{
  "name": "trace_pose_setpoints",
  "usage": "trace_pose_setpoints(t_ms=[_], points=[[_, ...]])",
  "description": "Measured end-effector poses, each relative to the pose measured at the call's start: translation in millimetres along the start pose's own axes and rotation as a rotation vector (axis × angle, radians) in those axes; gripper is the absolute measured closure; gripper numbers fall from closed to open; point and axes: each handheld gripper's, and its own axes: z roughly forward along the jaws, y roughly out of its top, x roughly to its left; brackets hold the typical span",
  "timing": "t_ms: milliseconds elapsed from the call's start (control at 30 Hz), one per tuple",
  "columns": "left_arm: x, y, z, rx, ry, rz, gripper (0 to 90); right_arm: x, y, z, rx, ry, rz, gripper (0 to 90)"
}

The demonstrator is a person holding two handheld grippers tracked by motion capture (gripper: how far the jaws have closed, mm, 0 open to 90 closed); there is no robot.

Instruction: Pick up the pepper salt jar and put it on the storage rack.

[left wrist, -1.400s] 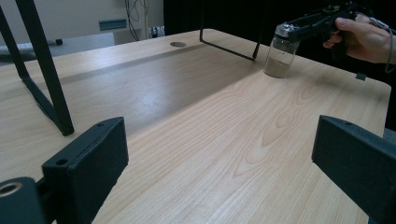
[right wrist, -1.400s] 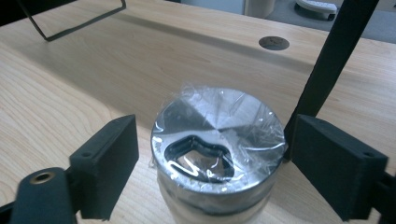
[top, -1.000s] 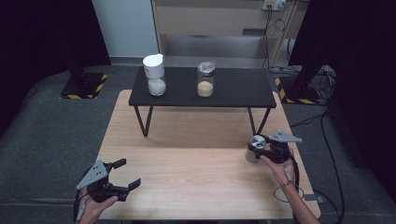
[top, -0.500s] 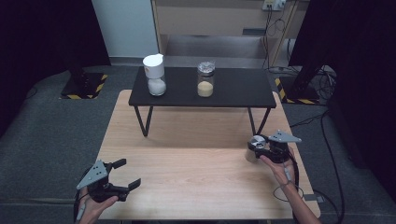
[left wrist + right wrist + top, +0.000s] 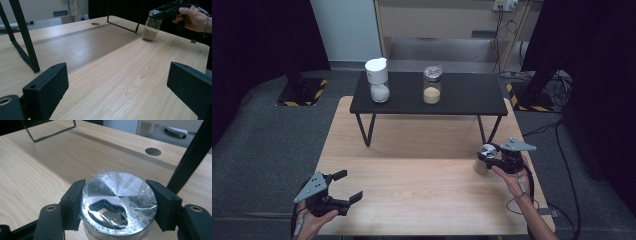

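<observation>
A small glass jar (image 5: 482, 165) with pale powder in it stands on the wooden table (image 5: 412, 195) near the right edge. Its round metal lid (image 5: 117, 182) is wrapped in clear film. My right gripper (image 5: 488, 151) is shut on that lid from above, one black pad on each side of it (image 5: 116, 193). The left gripper view shows the jar (image 5: 151, 28) upright on the wood under the right gripper (image 5: 160, 12). My left gripper (image 5: 349, 185) rests at the table's near left corner, open, with only bare wood between its fingers (image 5: 47, 87).
A low black table (image 5: 462, 95) stands on the far half of the wooden table. On it are a white-lidded jar (image 5: 378, 82) and a jar of tan powder (image 5: 432, 86). Its thin legs (image 5: 23, 40) reach the wood. A cable hole (image 5: 153, 151) lies nearby.
</observation>
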Motion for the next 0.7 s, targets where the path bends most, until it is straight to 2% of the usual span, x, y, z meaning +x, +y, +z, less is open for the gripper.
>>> trace_pose_setpoints(t_ms=[700], points=[[-0.2, 0.2, -0.2, 0.000, 0.000, 0.001, 2.6, -1.6, 53.2, -11.9, 0.014, 0.175, -0.053, 35.6]])
